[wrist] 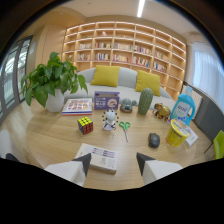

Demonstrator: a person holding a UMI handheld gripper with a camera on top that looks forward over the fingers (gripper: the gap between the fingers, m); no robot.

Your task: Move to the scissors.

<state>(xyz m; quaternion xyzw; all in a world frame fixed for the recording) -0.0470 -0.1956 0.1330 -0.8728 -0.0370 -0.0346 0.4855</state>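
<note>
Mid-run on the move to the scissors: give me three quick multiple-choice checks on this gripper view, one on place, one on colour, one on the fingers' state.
1. Where do the scissors lie?
A. just right of the small white figure
B. on the white box
C. beside the potted plant

2. What colour are the scissors' handles?
A. red
B. green
C. black

3. How does the gripper stand?
A. shut on the scissors
B. shut on the cube
C. open, holding nothing

Key: 1 A, they rest on the table beside the figure; 2 B, the handle loops show green; 3 C, the fingers are apart, scissors well beyond them.
</note>
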